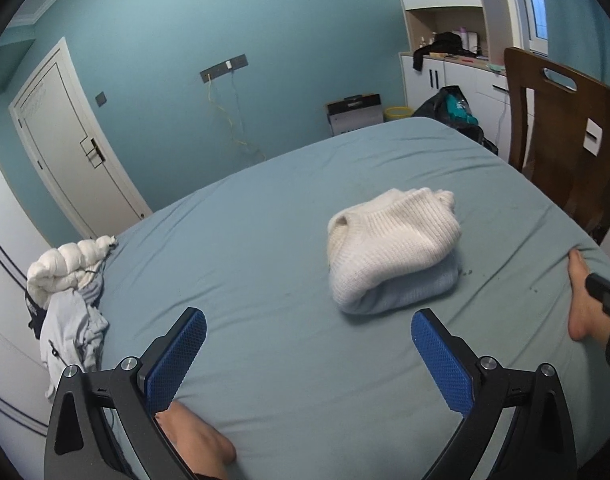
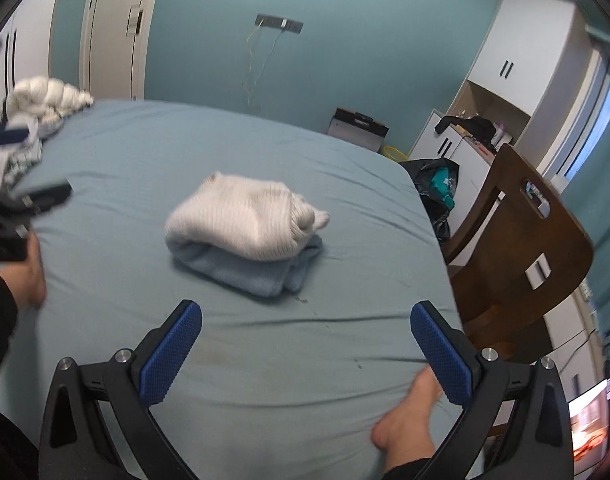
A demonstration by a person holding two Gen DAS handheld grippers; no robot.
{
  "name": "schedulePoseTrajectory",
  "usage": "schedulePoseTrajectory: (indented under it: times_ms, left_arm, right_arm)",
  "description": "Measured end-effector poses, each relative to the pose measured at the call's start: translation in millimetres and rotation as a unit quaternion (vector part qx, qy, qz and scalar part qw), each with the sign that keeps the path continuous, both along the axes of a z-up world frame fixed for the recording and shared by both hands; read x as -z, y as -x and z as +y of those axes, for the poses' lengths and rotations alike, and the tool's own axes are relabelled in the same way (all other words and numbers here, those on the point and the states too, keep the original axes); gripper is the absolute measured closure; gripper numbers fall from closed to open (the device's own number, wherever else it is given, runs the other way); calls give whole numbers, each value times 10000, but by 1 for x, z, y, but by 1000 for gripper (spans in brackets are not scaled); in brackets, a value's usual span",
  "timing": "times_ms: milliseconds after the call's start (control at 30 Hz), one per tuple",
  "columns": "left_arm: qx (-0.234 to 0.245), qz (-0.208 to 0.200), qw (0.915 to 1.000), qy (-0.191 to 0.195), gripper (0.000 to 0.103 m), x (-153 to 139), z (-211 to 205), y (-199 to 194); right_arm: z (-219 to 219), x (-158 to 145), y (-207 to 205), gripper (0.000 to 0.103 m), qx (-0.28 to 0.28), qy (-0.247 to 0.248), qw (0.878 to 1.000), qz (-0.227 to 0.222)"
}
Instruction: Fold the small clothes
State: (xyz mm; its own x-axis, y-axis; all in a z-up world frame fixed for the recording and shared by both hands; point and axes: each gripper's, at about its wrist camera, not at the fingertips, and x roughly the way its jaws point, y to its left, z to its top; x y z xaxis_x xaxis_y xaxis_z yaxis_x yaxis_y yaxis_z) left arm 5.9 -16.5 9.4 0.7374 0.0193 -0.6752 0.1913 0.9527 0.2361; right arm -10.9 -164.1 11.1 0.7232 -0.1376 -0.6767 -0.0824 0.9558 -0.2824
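A folded white knit sweater [image 1: 389, 236] lies atop a folded pale-blue garment [image 1: 409, 286].

My right gripper [image 2: 305, 326] hung open over the bed sheet [image 2: 145, 160]; ahead lay a folded white sweater [image 2: 241, 222] atop something pale blue [image 2: 257, 272], perhaps a towel.

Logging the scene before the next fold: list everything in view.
white jumper: 1, cream, on top of stack, mid-bed
blue jumper: 1, pale blue, folded under it
bed sheet: 1, grey-blue
clothes pile: 1, white and grey, bed's left edge
chair: 1, brown, right of bed
door: 1, white, left wall
bin: 1, yellow, by far wall
black bag: 1, beyond bed
feet: 2, bare, on near bed edge
left claw: open, empty
right claw: open, empty
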Motion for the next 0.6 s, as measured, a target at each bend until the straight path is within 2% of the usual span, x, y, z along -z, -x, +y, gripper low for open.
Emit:
schedulePoseTrajectory:
  times_ms: [100,400,600]
  left_arm:
    - [-27,11,10000,-57,0,4,2,1]
    - [13,138,9995,-300,0,16,6,5]
    - [98,130,9990,-411,0,17,3,7]
  right_arm:
    - [1,-4,-5,1,-1,-203,9998,-76]
    - [15,9,-12,1,-117,56,9999,-36]
    - [16,11,-9,1,-137,46,9999,-32]
